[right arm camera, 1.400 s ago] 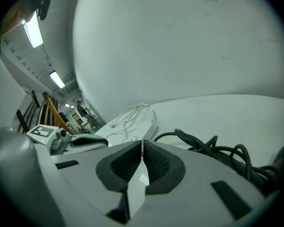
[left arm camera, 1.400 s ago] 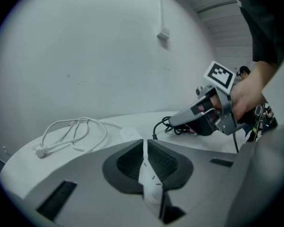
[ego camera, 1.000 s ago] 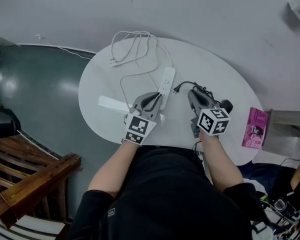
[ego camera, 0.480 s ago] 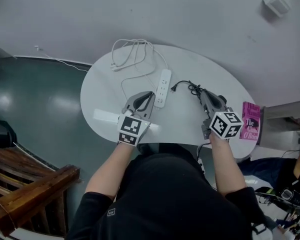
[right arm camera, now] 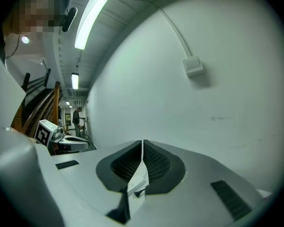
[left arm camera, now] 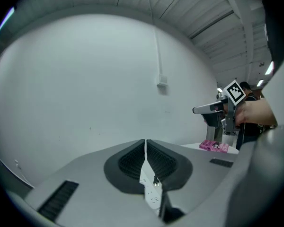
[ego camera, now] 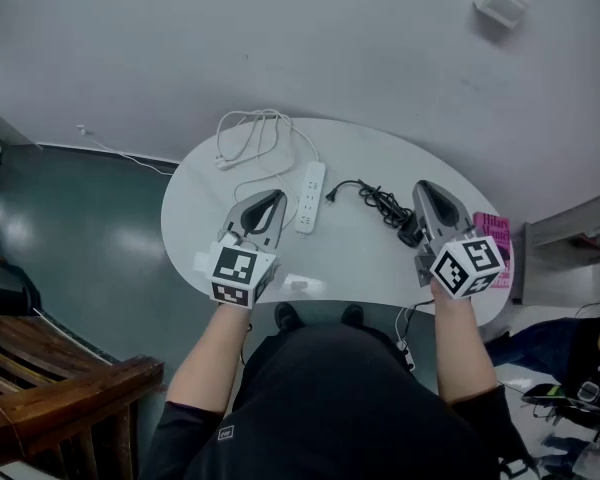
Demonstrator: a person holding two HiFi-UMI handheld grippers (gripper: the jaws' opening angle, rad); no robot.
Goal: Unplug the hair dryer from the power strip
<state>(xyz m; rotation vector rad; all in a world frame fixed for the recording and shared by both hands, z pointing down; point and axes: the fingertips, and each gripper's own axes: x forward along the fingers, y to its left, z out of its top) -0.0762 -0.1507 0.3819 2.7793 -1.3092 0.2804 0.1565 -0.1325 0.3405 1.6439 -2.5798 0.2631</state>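
Note:
The white power strip [ego camera: 308, 197] lies on the round white table [ego camera: 380, 148]. The black plug [ego camera: 332, 195] rests on the table just right of the strip, out of its sockets. Its coiled black cord [ego camera: 380, 205] runs to the black hair dryer [ego camera: 410, 236], which my right gripper partly hides. My left gripper [ego camera: 277, 196] hovers left of the strip, shut and empty. My right gripper [ego camera: 423, 186] hangs over the hair dryer's end, also shut on nothing. In the left gripper view the strip [left arm camera: 149, 193] and plug [left arm camera: 155, 179] show below the closed jaws.
A coil of white cable [ego camera: 260, 133] lies at the table's far left. A pink book [ego camera: 495, 230] sits at the right edge. A flat white object [ego camera: 302, 286] shows under my left hand. A wall box [ego camera: 500, 3] hangs above; wooden stairs stand at lower left.
Both grippers have drawn back toward the table's near edge and spread apart. The right gripper has left the cord near the plug; the plug stays beside the strip.

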